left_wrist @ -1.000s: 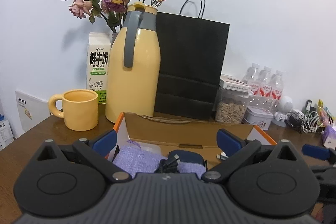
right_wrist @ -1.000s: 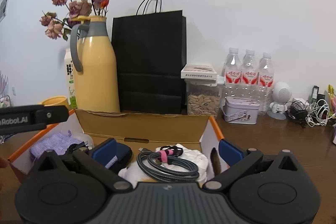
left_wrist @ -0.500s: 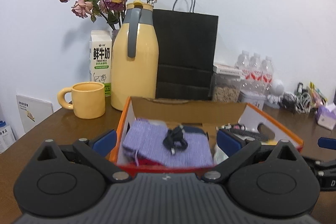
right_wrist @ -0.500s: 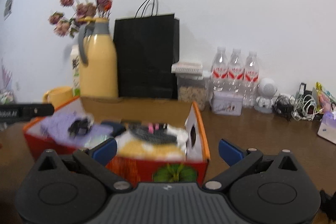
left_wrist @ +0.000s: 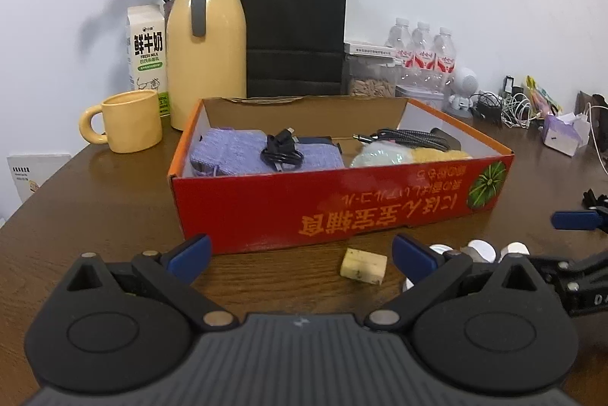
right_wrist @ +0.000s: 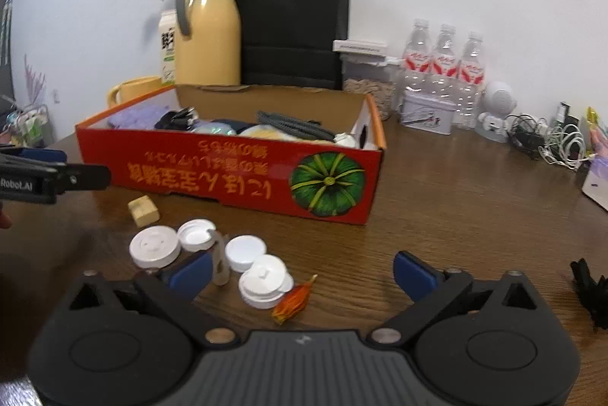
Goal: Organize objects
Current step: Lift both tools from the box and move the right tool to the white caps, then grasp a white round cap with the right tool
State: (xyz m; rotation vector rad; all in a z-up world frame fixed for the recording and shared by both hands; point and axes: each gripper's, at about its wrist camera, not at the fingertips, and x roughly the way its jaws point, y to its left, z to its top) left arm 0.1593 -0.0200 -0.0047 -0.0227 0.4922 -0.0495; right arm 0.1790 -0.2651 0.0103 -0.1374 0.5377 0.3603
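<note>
Holding my left gripper (left_wrist: 298, 256) wide open, nothing in it. My right gripper (right_wrist: 302, 271) closing a bit, not yet pinching, nothing between jaws. Red box (left_wrist: 342, 204) sits mid table (right_wrist: 456, 200), full of cables and soft things. White lids (right_wrist: 212, 250), small tan block (left_wrist: 363, 265) lie on table near front edge, just before box.

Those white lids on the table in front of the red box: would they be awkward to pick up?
Probably a bit. The white lids look flat and low against the table, leaving little edge to pinch. They look like thin plastic, so likely light and apt to slide when nudged. Some overlap, so moving one may shift another.
</note>
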